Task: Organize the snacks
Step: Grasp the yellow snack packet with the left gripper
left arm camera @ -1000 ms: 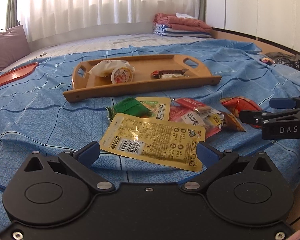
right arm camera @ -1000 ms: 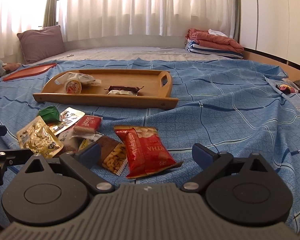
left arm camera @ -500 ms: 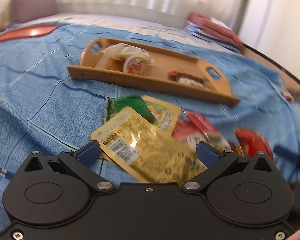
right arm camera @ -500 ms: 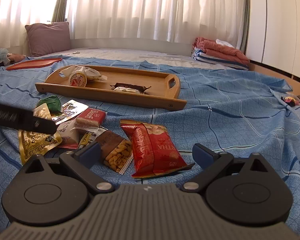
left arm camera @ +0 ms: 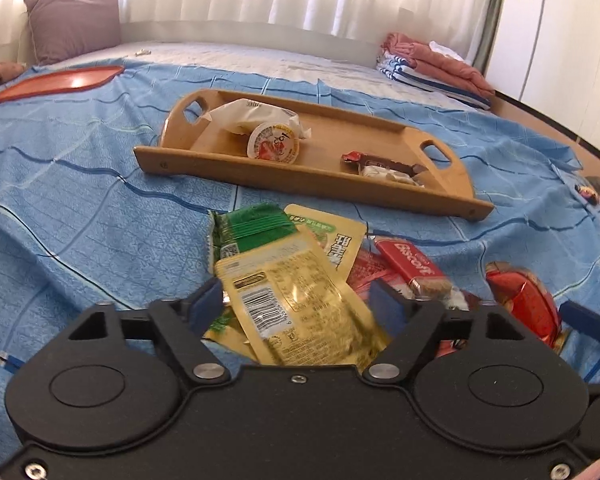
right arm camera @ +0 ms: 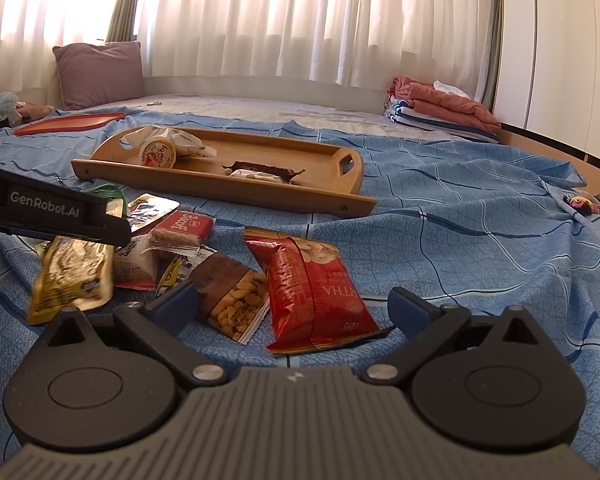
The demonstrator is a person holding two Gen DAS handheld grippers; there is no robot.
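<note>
Left gripper [left arm camera: 298, 304], matte black plastic with blue rubbery pads, has its jaws closing in on either side of a crinkly gold foil pouch [left arm camera: 300, 308] with a white barcode patch; whether the pads actually press the foil cannot be told. From the right wrist view the same pouch [right arm camera: 74, 276] hangs tilted under the left gripper's black finger. Right gripper [right arm camera: 294, 306] is spread wide, hovering low over the blue checked bedspread [right arm camera: 460, 248], with a glossy red crimped packet [right arm camera: 314, 288] and a clear-windowed peanut bag [right arm camera: 234, 300] lying flat between its fingers.

Loose snacks sit in a heap at 12 o'clock from the left gripper: a green ridged sachet [left arm camera: 252, 226], a yellow-green flat pouch [left arm camera: 332, 232] and a red Biscoff wrapper [left arm camera: 414, 270], overlapping one another. Farther out at 12 o'clock lies a smooth oblong wooden tray [left arm camera: 300, 182] with cut-out handles, holding a round foil-lidded cup [left arm camera: 274, 146] leaning on a white crumpled wrapper [left arm camera: 244, 116], and a dark chocolate bar [left arm camera: 384, 166] toward its right end.
</note>
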